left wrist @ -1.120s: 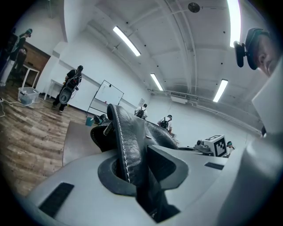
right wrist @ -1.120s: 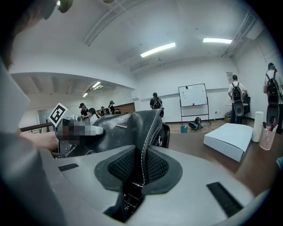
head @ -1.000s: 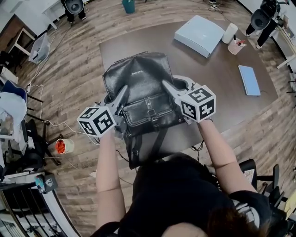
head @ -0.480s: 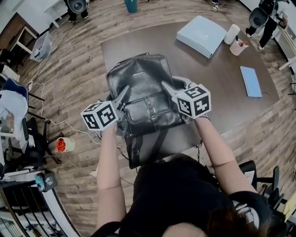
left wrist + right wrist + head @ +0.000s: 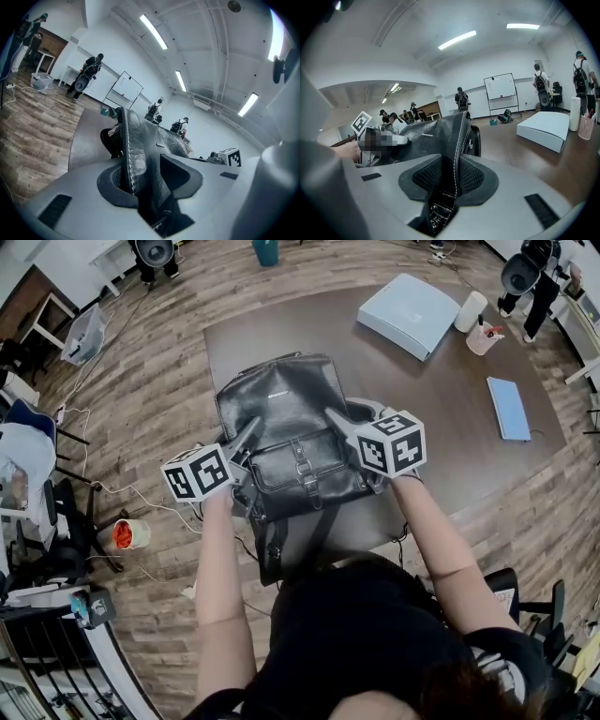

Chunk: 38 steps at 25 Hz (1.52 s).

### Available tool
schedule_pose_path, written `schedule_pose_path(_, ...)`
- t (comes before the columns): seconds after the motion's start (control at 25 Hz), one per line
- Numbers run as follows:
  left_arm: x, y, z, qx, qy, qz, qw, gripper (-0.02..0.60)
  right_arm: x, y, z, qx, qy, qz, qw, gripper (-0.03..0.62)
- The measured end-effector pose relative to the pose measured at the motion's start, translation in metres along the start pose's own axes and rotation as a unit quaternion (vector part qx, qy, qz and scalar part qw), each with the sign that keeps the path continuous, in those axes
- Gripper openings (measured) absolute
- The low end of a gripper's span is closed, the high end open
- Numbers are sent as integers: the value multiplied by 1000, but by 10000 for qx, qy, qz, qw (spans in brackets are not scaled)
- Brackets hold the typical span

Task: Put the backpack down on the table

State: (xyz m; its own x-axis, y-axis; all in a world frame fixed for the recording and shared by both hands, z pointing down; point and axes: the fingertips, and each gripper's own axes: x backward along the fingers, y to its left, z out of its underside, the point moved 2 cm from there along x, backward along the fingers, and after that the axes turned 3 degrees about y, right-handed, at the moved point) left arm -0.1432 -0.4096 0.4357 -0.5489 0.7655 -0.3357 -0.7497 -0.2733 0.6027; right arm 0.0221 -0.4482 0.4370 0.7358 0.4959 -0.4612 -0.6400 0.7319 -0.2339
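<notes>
The backpack [image 5: 286,413] is black leather, glossy and finely creased, with pale stitching [image 5: 456,154] along its edge and a dull metal buckle [image 5: 302,468] on the front pocket. The table [image 5: 441,390] under it is dark brown, smooth and matt. The floor [image 5: 159,371] at left is streaky wood plank. The pale box [image 5: 405,310] at upper right looks smooth and matt.

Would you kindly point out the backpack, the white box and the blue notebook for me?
backpack [image 5: 281,399], head view, on its black top flap.
white box [image 5: 408,313], head view, middle of its lid.
blue notebook [image 5: 509,407], head view, centre of its cover.
</notes>
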Motion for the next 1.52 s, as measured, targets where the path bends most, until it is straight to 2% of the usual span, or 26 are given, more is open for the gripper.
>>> schedule_pose_path(0.24,1,-3,0,-282,133,-195,9993,179,2,1,-3,-90,-10,-70,9999,120)
schedule_pose_path(0.4,2,-4,2,-438,253,-323,9982,213,3,7,-4,-109,24,-227,9997,180)
schedule_pose_path(0.56,2,-6,3,-613,340,-406,9967,235,5,8,-4,12,80,-91,9999,212)
schedule_pose_path(0.76,3,0,4,-890,499,-829,9913,287,11,4,-4,228,110,225,9994,212)
schedule_pose_path(0.92,8,8,3,-1069,479,-1209,9857,301,16,1,-3,199,96,308,9993,218)
schedule_pose_path(1.12,21,16,-2,-1092,155,-1591,9811,302,22,1,-8,229,-45,399,9989,219)
schedule_pose_path(1.36,33,14,-7,-1116,-98,-1673,9795,301,29,0,-14,231,-199,536,9981,213)
schedule_pose_path(1.52,43,6,-12,-1273,-360,-1713,9763,247,34,-1,-15,195,-288,599,9976,190)
